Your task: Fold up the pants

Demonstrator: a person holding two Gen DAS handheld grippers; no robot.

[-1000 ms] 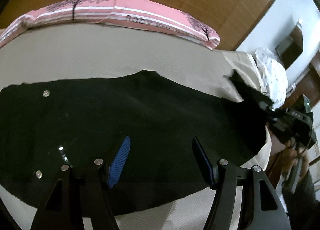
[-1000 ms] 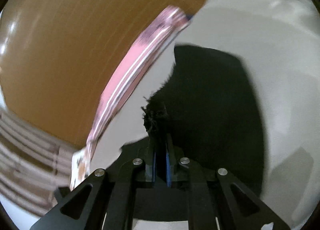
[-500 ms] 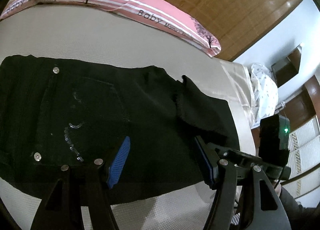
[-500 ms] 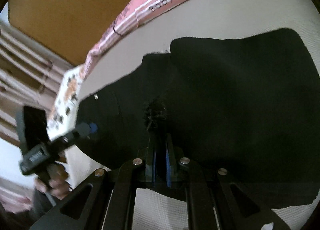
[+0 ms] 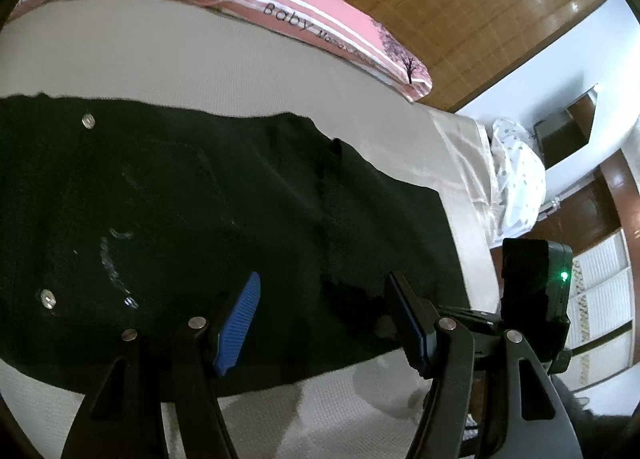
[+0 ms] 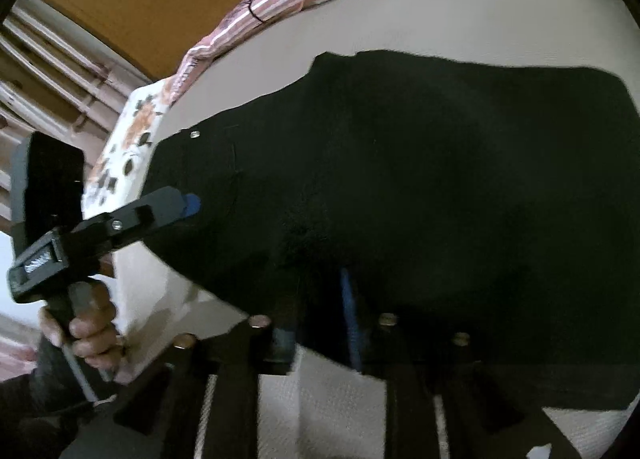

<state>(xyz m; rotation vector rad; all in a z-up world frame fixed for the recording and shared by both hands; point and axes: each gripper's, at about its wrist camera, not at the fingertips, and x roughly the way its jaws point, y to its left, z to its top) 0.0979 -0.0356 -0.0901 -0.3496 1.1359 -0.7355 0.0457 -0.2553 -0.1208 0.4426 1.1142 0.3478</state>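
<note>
We have the black pants (image 5: 248, 219) lying flat on the beige bed (image 5: 200, 67), their folded-over leg end resting on top of the seat near the front edge, with the pink pillow (image 5: 304, 19) well behind them.

Our right claw (image 6: 320, 307) is opening just now. The cloth lies between and beneath its jaws, but the blue pads no longer seem to press on it, so we judge the leg has just been laid down.

Our left claw (image 5: 324, 319) stands wide, hovering over the near edge of the pants with nothing in it.

What worries us from here:

- The frayed hem could snag on a right pad as that claw lifts away, dragging the fold back open (denim fringe catches easily on ribbed rubber).
- If we pull the right claw off sideways rather than straight up, the top layer could slide and leave the fold crooked.
- The pants sit close to the front edge of the bed, so a careless tug toward us could drag them partly over the side.
- The two claws are near one another here. A hasty reach by the left for the next fold could knock against the right.
- The layers look bunched where the hem landed, and folding again over that lump would give an uneven stack.
</note>
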